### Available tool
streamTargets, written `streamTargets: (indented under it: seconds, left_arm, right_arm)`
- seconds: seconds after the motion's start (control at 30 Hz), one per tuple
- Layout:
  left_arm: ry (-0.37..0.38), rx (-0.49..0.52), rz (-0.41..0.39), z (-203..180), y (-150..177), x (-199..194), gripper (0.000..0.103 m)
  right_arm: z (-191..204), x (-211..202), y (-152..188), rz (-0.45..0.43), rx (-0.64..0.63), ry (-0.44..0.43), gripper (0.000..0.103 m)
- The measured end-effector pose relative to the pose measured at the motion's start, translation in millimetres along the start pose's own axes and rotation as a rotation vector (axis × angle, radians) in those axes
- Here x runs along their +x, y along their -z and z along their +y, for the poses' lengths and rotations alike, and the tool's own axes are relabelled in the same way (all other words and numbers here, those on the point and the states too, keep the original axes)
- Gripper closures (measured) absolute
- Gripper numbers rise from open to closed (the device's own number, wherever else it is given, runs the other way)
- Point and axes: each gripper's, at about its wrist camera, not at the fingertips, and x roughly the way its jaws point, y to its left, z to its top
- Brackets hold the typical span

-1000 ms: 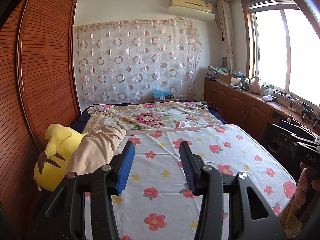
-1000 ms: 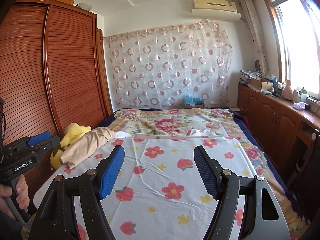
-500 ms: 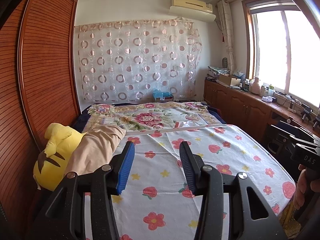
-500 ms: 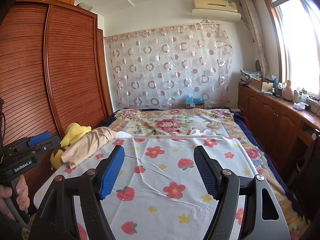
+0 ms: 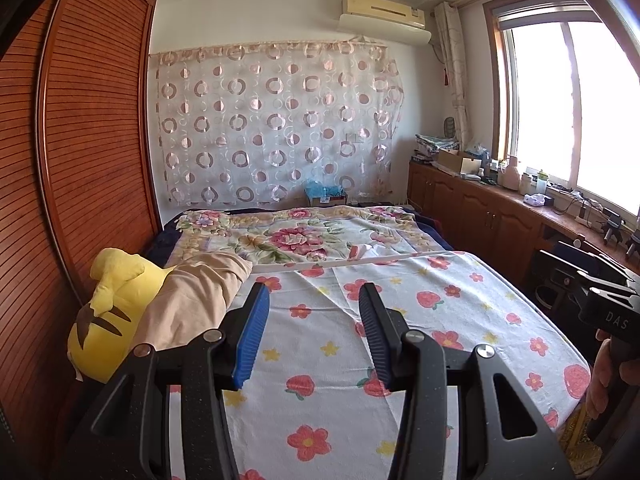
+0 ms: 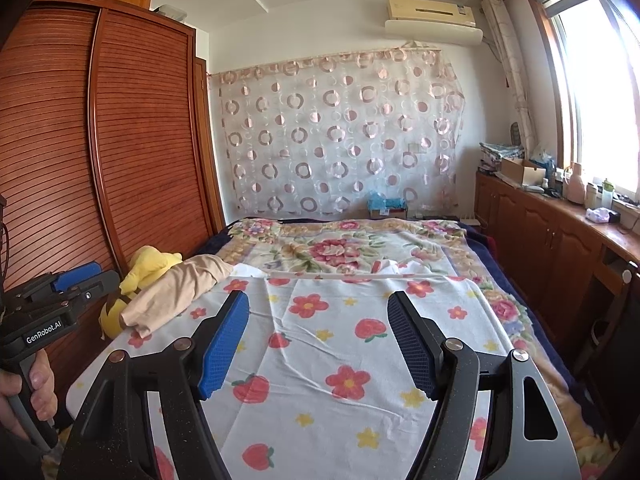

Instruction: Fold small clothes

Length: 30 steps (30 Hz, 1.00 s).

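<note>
A beige garment [image 5: 192, 300] [image 6: 176, 296] lies bunched at the left edge of the bed, draped partly over a yellow plush toy [image 5: 108, 312] [image 6: 140, 276]. My left gripper [image 5: 312, 300] hovers above the flowered sheet [image 5: 400, 320], open, nothing between its blue pads, the garment just left of its left finger. My right gripper [image 6: 318, 304] stands wider open over the sheet [image 6: 340, 344], empty, with the garment farther off to its left. Each view shows the other gripper's body held by a hand at the frame edge.
A wooden slatted wardrobe [image 5: 80, 160] runs along the bed's left side. A floral blanket [image 5: 304, 236] covers the far half of the bed. Low wooden cabinets [image 6: 552, 240] with clutter line the right wall under a window. A patterned curtain [image 5: 276, 128] hangs behind.
</note>
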Motion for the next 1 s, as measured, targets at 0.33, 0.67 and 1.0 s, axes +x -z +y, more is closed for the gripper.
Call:
streamTargets:
  seconds: [0.33,0.67,1.0]
  left_arm:
    - [-0.001,-0.001,-0.001,-1,0,-2,0.055]
    - [0.0,0.0,-0.002,0,1,-1,0.055]
    - [0.001,-0.001,-0.001,1,2,-1,0.055]
  right_arm:
    - [-3,-2,-1,0.002,-0.004,-0.001,0.029]
    - [-7,-5,-2,0.0,-0.005,-0.002,0.029]
    - [-11,-7,-3,-0.003,-0.002,-0.009,0.029]
